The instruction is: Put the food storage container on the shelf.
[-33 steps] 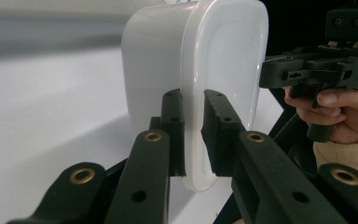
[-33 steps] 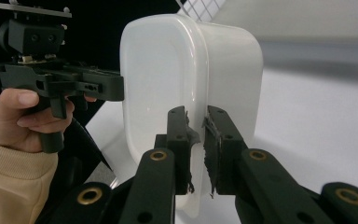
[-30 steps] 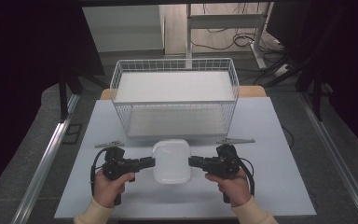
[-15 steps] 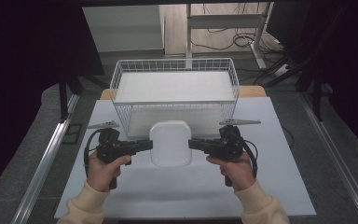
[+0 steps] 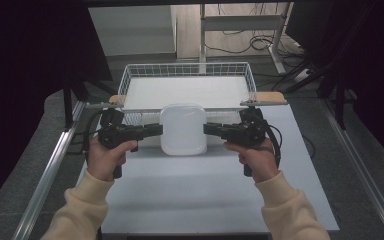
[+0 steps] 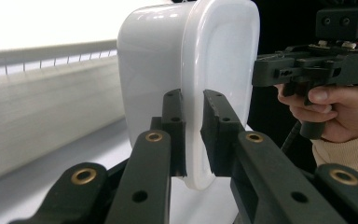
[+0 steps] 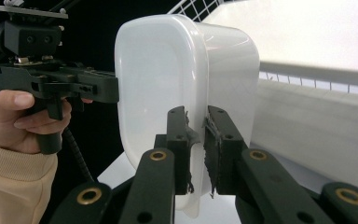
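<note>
While both grippers, left and right, stay clenched on the rim at opposite sides of the white tub, held above the table just near of the wire basket, we keep both hands level and carry it far-ward over the basket's near wall.

Close view along two black jaws pinching the rim of a white plastic tub, right gripper clamped on its near edge, torn padding showing on the pads. Tub seen edge-on, open side facing left, rounded body bulging to the right. At far left, the left gripper gripping the opposite rim, held by a hand in a cream sleeve. Upper right, a white wire basket just behind the tub. Dark background at left.
</note>
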`<state>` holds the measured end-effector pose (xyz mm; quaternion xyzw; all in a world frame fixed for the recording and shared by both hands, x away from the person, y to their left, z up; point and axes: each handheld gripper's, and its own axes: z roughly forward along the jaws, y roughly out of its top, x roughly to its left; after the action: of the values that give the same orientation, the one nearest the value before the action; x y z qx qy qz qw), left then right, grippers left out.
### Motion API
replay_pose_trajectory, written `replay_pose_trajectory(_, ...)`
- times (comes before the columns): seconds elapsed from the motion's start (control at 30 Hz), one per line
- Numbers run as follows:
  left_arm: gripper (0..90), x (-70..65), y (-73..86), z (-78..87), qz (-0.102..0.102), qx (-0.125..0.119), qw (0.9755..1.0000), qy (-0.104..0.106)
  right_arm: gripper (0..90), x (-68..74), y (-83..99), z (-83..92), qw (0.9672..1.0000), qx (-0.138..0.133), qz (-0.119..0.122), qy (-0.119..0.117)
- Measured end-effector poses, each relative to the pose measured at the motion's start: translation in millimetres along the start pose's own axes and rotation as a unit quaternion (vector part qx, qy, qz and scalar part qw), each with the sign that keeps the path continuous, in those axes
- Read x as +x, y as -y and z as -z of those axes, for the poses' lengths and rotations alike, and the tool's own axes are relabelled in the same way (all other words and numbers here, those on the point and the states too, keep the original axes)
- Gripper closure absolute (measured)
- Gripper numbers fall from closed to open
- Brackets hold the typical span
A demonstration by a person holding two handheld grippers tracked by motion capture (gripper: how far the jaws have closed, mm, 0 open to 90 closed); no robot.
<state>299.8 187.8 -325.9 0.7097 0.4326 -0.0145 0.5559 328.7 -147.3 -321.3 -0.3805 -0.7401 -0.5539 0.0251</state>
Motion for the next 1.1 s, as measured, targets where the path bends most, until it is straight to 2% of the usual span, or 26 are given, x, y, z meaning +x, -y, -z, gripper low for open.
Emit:
replay_pose_trajectory(0.37,80.2,3.4,-25.2,1.3,-0.005,-0.006,1.0000,0.004,80.2,0.8,-27.1,0.1,0.9999,-0.002,0.011,0.006)
replay_pose_trajectory(0.77,80.2,11.8,-62.0,2.1,-0.001,-0.011,0.9999,0.008,80.2,-2.5,-66.2,-3.9,0.9999,0.000,0.014,0.009)
replay_pose_trajectory(0.97,80.2,18.4,-74.5,-0.4,-0.003,-0.010,0.9999,0.007,80.2,-8.1,-80.0,-8.8,0.9999,0.004,0.013,0.009)
replay_pose_trajectory(1.1,80.3,24.7,-86.6,-6.5,-0.003,-0.006,1.0000,0.005,80.1,-18.0,-89.2,-13.3,0.9999,0.004,0.008,0.006)
